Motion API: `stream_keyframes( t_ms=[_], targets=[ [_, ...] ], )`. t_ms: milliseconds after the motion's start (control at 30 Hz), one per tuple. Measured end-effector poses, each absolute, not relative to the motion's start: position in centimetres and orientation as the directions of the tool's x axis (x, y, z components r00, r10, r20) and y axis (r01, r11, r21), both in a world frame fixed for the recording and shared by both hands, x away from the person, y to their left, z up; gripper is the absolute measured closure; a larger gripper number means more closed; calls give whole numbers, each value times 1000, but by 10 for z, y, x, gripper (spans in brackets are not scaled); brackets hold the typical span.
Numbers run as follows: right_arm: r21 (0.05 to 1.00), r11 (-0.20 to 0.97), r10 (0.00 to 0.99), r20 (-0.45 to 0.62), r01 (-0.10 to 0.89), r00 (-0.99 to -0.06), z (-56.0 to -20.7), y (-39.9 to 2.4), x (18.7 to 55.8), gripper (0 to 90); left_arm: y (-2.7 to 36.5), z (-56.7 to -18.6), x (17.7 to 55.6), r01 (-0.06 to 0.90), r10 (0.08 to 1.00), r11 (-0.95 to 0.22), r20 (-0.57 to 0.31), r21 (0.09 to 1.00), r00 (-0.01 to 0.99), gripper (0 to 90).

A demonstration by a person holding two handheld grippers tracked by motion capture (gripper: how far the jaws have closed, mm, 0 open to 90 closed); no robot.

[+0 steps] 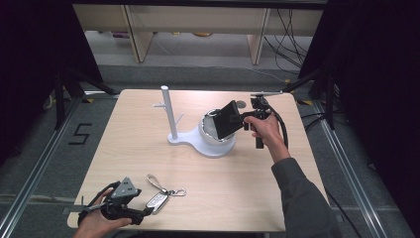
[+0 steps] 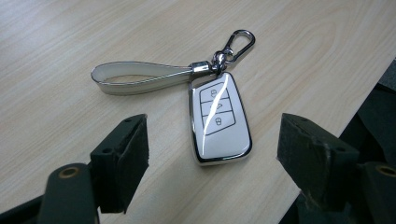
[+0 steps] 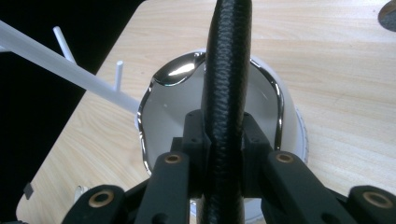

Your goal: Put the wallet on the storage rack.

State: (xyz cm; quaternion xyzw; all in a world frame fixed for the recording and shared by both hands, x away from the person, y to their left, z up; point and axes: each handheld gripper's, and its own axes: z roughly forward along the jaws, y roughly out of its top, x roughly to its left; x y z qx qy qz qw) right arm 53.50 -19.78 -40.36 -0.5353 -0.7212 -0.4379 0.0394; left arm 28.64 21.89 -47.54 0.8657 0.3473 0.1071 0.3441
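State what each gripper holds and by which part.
The right gripper is shut on the flat black textured wallet, pinching it by one edge above the white bowl. The left gripper holds nothing; its open jaws flank the white car key fob.

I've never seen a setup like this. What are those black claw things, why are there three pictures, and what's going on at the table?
No machine arm here: a person holds a hand tool with two black jaws in each hand. One picture looks down from above the wooden table; the other two come from small cameras riding on the tools. The left gripper has its jaws open around a white car key fob with a strap and clip, not touching it. The right gripper is shut on a flat black wallet-like case, held above a white bowl on a white stand with a peg post.
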Motion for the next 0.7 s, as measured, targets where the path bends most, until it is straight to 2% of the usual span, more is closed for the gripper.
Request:
stream_keyframes(
  t_ms=[333,367,433,700],
  targets=[
    [571,62,743,521,819,-420,-418,-184,537,768,219,-475,286,523,672,-526,-49,671,739,246],
    [544,40,741,546,838,-390,-418,-182,536,767,219,-475,286,524,675,-526,-46,670,737,246],
    [570,62,742,523,820,-420,-422,-182,538,767,219,-476,286,527,672,-525,-54,668,738,246],
    [574,67,750,510,816,-421,-427,-180,542,758,218,-477,286,523,670,-530,-49,668,741,245]
  ],
)
